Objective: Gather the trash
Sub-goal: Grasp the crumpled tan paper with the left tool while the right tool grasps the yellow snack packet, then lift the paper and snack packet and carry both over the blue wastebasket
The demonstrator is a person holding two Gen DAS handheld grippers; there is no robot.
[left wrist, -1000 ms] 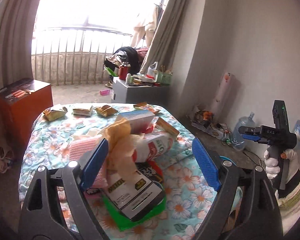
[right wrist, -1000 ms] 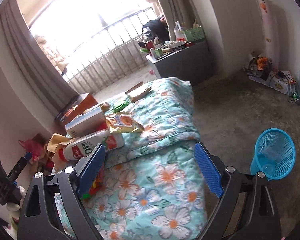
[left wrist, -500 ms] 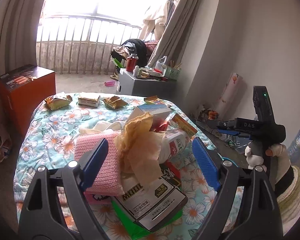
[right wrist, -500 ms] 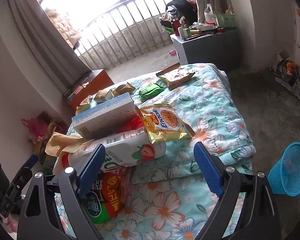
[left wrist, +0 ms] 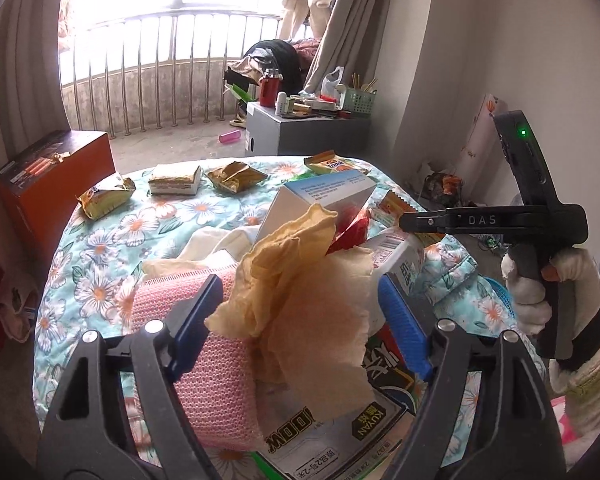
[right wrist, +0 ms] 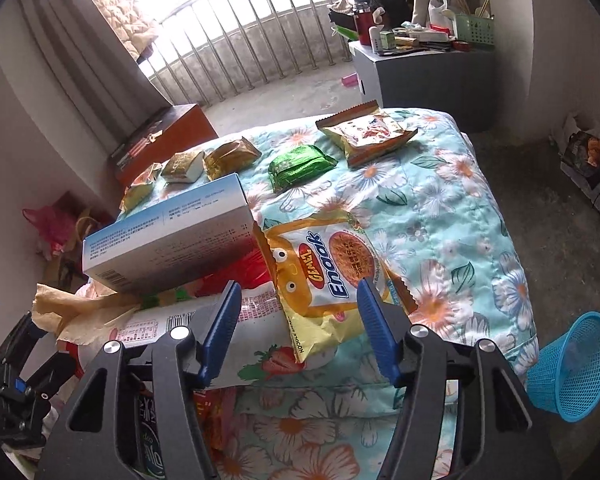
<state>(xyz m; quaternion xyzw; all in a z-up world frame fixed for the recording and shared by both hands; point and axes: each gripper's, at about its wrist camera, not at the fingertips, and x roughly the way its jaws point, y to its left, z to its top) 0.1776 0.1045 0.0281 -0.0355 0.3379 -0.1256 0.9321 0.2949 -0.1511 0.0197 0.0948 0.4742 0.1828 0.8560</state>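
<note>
While both close in on the floral quilt (right wrist: 440, 208):
Left gripper (left wrist: 300, 312): nearer, jaws narrowing around crumpled tan paper (left wrist: 292, 280), not pressing.
Right gripper (right wrist: 298, 320): nearer, narrowing around yellow Enaak snack packet (right wrist: 324, 264).

Left gripper (left wrist: 300, 312) – fingers apart, just closing in. Right gripper (right wrist: 298, 322) – fingers narrower, also closing, angled down.

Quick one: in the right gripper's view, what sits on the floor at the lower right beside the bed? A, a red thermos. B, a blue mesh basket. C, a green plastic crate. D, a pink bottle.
B: a blue mesh basket lies tipped on the bare floor just off the corner of the flowered bedspread.
</note>
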